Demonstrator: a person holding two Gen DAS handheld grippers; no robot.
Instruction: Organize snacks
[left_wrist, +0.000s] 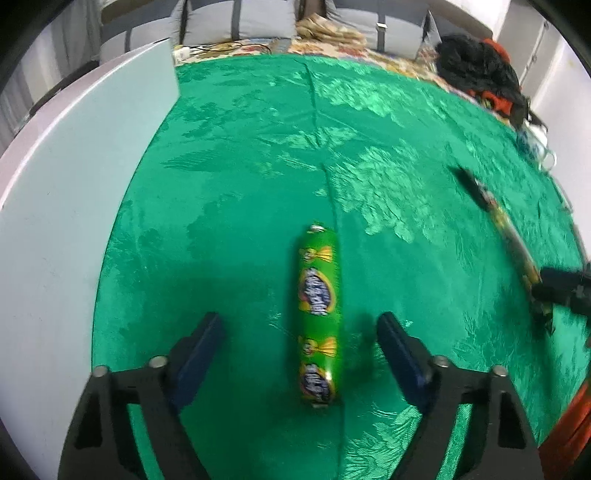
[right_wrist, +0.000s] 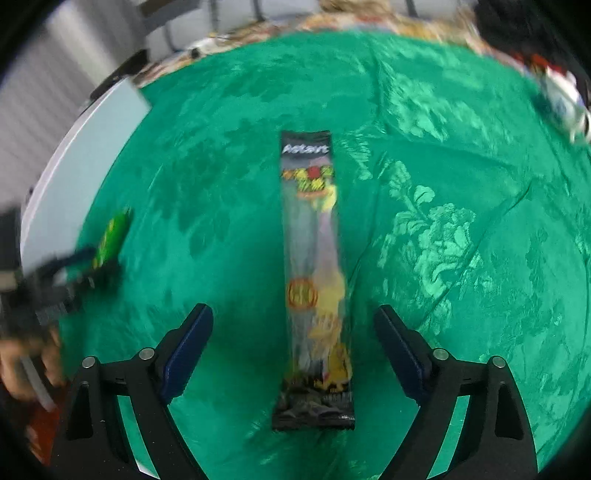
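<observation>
A green tube-shaped snack pack (left_wrist: 319, 317) lies lengthwise on the green tablecloth (left_wrist: 258, 155). My left gripper (left_wrist: 301, 325) is open, its jaws on either side of the pack's near half, not touching it. A long black snack packet (right_wrist: 316, 284) lies lengthwise on the cloth. My right gripper (right_wrist: 293, 319) is open, its jaws on either side of the packet's near half. The black packet also shows at the right of the left wrist view (left_wrist: 498, 218). The green pack also shows at the left of the right wrist view (right_wrist: 112, 236).
A pale blue-white board (left_wrist: 74, 203) lies along the cloth's left edge. Dark and orange clutter (left_wrist: 484, 70) sits at the far right corner. Pillows and a patterned cloth (left_wrist: 332, 29) lie beyond the far edge.
</observation>
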